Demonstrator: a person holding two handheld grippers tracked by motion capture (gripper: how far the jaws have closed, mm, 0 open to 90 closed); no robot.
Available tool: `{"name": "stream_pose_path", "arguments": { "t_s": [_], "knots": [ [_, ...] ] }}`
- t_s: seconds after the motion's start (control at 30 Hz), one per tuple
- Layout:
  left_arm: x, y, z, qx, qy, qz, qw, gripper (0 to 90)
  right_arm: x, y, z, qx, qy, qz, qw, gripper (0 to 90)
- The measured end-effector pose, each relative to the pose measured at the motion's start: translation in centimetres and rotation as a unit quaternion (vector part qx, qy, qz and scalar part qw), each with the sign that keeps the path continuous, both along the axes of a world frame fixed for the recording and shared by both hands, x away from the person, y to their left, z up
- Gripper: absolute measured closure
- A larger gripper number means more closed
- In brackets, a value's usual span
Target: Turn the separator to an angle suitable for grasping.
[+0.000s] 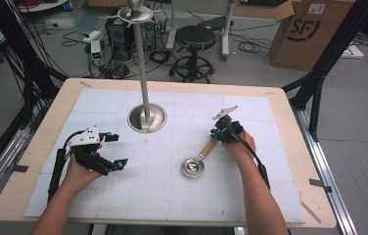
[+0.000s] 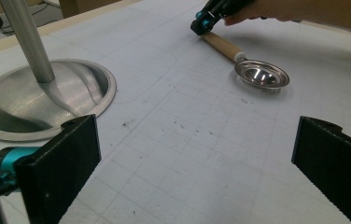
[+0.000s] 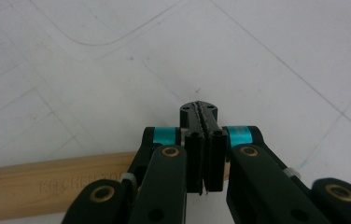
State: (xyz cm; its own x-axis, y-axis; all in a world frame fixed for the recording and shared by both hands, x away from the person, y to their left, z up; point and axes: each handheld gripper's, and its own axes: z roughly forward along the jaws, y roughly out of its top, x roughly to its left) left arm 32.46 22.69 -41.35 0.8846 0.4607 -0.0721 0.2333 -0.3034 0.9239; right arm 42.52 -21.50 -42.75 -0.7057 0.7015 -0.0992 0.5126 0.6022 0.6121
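A small metal ladle with a round bowl point(image 1: 193, 167) and a wooden handle point(image 1: 209, 147) lies flat on the white gridded mat, right of centre. My right gripper point(image 1: 216, 133) sits low over the far end of that handle. In the right gripper view its jaws point(image 3: 200, 108) are shut pad against pad, and the handle point(image 3: 47, 186) runs underneath their base; I cannot tell whether anything thin is pinched. My left gripper point(image 1: 118, 151) hovers at the mat's left, open wide with nothing between its fingers point(image 2: 197, 135). From there I see the ladle bowl point(image 2: 261, 74) and the right gripper point(image 2: 201, 23).
A metal stand with a round dished base point(image 1: 147, 119) and a tall pole point(image 1: 140, 58) topped with hooks stands at the back centre of the mat, close to the left gripper point(image 2: 5, 107). A stool point(image 1: 195, 36), cables and a cardboard box point(image 1: 309, 29) sit on the floor beyond the table.
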Motion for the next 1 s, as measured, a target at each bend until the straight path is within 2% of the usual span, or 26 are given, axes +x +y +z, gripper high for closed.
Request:
{"name": "stream_pose_path", "arguments": {
  "t_s": [0.37, 0.67, 0.77, 0.93, 0.97, 1.0],
  "knots": [
    [-0.1, -0.2, 0.0, 0.002, 0.001, -0.004, 1.0, 1.8, -2.0, -2.8, -0.3, 0.019, 0.005, -0.013, 0.9997, 89.3],
    [-0.1, -0.3, 0.1, 0.001, 0.0, -0.006, 1.0, 1.8, -3.2, -3.1, 0.3, 0.016, 0.004, -0.006, 0.9998, 89.3],
    [-0.1, -0.3, 0.1, 0.003, -0.001, -0.007, 1.0, 1.8, -3.4, -3.1, 0.1, 0.013, 0.005, -0.001, 0.9999, 89.2],
    [-0.1, -0.2, 0.1, -0.001, -0.001, -0.007, 1.0, 1.8, -3.5, -3.5, -0.4, 0.013, 0.012, -0.008, 0.9998, 89.3],
    [-0.1, -0.2, 0.1, 0.0, -0.001, -0.006, 1.0, 1.8, -3.6, -3.9, -0.6, 0.023, 0.012, -0.011, 0.9996, 89.3],
    [-0.1, -0.2, 0.1, 0.0, -0.002, -0.006, 1.0, 1.8, -3.6, -3.9, -0.6, 0.023, 0.012, -0.011, 0.9996, 89.3]
  ]
}}
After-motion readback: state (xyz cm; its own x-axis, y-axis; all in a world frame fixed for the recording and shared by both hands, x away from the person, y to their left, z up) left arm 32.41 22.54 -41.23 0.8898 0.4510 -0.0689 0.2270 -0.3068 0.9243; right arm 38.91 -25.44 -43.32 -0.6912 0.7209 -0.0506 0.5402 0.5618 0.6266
